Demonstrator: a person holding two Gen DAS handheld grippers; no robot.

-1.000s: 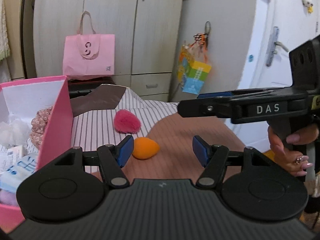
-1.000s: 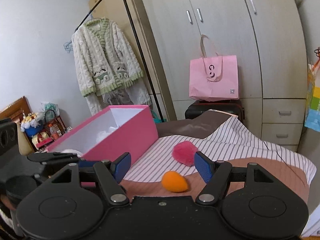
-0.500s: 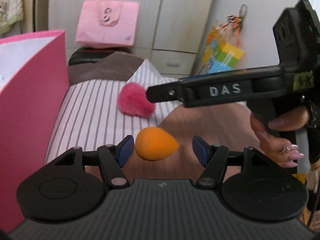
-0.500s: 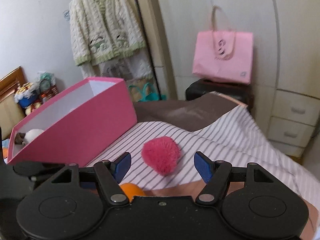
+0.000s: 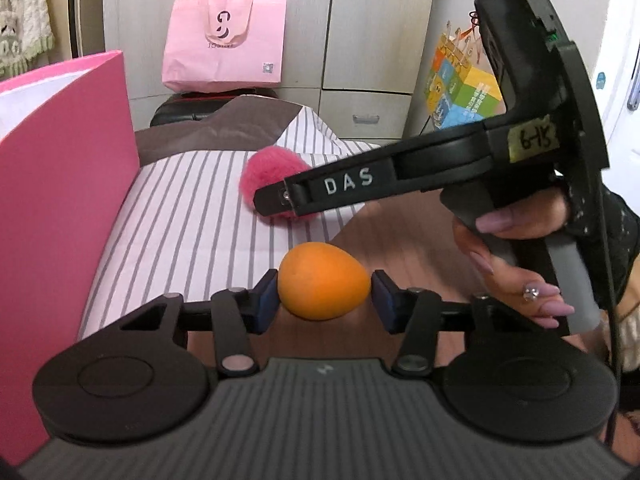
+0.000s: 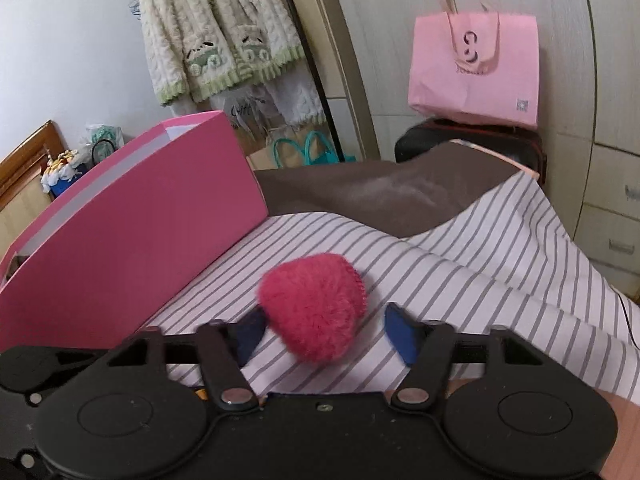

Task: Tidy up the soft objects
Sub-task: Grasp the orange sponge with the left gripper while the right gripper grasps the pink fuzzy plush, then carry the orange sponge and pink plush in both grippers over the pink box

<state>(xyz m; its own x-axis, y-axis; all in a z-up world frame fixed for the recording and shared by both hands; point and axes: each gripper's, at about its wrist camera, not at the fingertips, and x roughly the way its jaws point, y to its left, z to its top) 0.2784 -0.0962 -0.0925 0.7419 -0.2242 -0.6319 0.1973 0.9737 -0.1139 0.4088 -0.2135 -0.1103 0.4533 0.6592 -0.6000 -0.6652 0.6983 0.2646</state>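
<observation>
An orange egg-shaped sponge lies on the brown cloth. My left gripper is open around it, a blue pad close on each side, the left pad touching or nearly so. A fluffy pink pom-pom lies on the striped cloth; it also shows in the left wrist view. My right gripper is open with the pom-pom between its fingers; its side shows in the left wrist view. The pink box stands to the left.
The pink box borders the striped cloth on the left. A pink tote bag sits on a dark case by the wardrobe. A knitted cardigan hangs on a rack behind. A colourful bag hangs at the right.
Both grippers moved forward and down. The left one now straddles the orange sponge and its jaws have narrowed. The right one now straddles the pink pom-pom.
</observation>
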